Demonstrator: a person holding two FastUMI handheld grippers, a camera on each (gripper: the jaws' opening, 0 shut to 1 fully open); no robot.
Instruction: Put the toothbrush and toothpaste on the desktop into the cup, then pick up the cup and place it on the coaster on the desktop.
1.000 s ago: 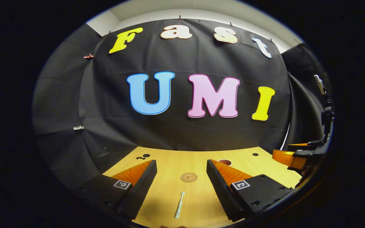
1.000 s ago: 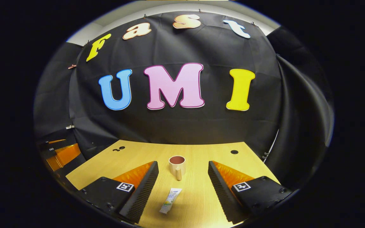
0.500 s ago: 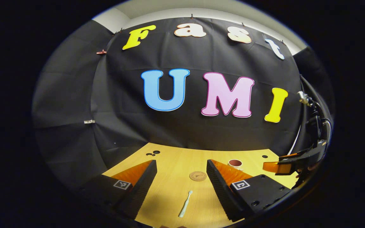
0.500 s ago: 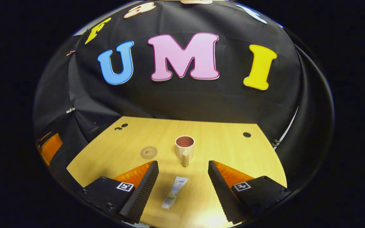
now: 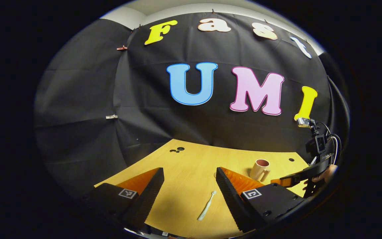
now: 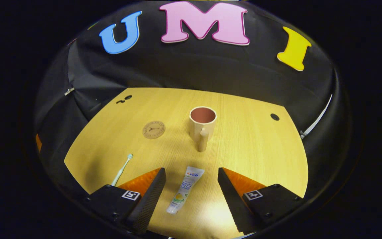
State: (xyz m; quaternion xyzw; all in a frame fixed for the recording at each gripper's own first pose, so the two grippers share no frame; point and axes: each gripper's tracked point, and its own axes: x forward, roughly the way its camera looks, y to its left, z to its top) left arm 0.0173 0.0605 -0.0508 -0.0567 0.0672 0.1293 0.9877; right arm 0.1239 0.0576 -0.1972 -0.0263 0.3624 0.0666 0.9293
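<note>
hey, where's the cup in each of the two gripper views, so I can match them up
Left gripper view: the cup stands right of centre on the desktop, beyond the right finger.
Right gripper view: the cup stands at the centre, handle toward the camera, beyond the toothpaste.
Shared landmark: the toothbrush lying on the desktop.
</note>
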